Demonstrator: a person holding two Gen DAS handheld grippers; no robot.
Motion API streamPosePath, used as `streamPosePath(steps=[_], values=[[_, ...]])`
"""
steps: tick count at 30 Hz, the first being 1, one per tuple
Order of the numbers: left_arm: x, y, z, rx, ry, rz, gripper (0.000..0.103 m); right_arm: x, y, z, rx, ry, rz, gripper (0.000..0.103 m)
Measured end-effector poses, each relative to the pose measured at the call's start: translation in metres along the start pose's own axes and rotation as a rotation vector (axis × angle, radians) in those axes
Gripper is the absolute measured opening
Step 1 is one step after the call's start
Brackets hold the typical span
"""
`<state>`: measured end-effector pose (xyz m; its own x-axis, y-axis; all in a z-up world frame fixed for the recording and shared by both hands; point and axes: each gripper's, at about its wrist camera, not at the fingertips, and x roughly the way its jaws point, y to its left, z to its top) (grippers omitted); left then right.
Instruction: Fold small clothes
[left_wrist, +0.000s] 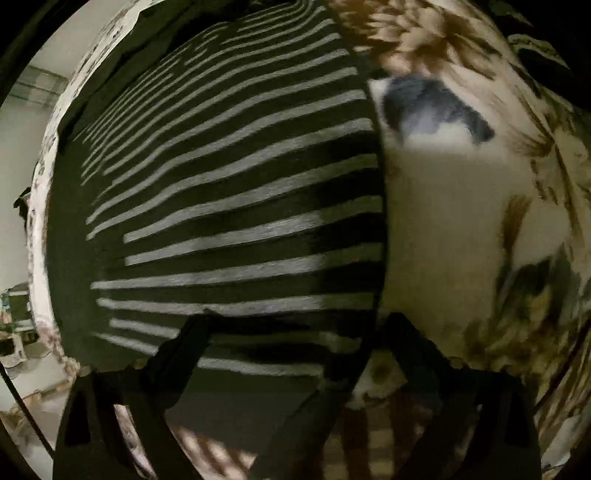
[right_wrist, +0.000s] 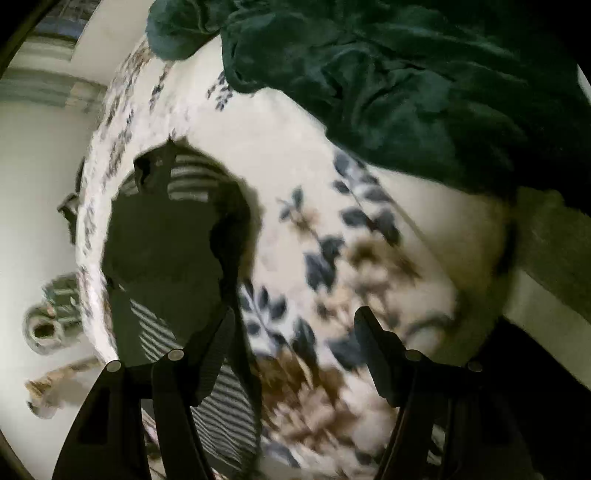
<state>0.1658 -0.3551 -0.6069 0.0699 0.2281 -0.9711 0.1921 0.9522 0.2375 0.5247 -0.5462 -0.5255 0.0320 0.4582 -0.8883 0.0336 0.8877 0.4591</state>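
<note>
While both views blur:
Shirt (left_wrist: 229, 206): striped, on sheet (left_wrist: 450, 221).
Left gripper (left_wrist: 295, 325): jaws apart.
Right gripper (right_wrist: 295, 325): jaws apart.

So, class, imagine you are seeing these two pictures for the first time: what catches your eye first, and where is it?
The black-and-white striped garment fills most of the left wrist view, lying spread on a floral bedsheet. In the right wrist view, a crumpled dark green cloth is heaped at the top right, above blue and brown flowers on the sheet. Both grippers' jaws stand apart, holding nothing.
</note>
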Motion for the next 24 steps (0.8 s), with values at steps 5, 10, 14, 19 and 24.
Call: streamPosePath(steps=[5,10,14,19,24], values=[[-0.017,0.004,-0.006,0.068,-0.13,-0.026,0.004,0.051,0.016,0.05,0.054,-0.002,0.158,0.069],[-0.033,0.042,-0.012,-0.034,-0.17,-0.055,0.004,0.114,0.042,0.096,0.08,0.104,0.212,0.069],[-0.055,0.074,-0.016,-0.12,-0.204,-0.08,0.004,0.14,0.06,0.105,0.063,0.149,0.198,0.024],[-0.091,0.12,-0.022,-0.288,-0.243,-0.176,0.004,0.118,0.093,0.097,-0.027,0.103,0.142,0.018],[-0.112,0.19,-0.041,-0.482,-0.269,-0.228,0.004,0.08,0.146,0.09,-0.088,0.076,0.109,0.016]])
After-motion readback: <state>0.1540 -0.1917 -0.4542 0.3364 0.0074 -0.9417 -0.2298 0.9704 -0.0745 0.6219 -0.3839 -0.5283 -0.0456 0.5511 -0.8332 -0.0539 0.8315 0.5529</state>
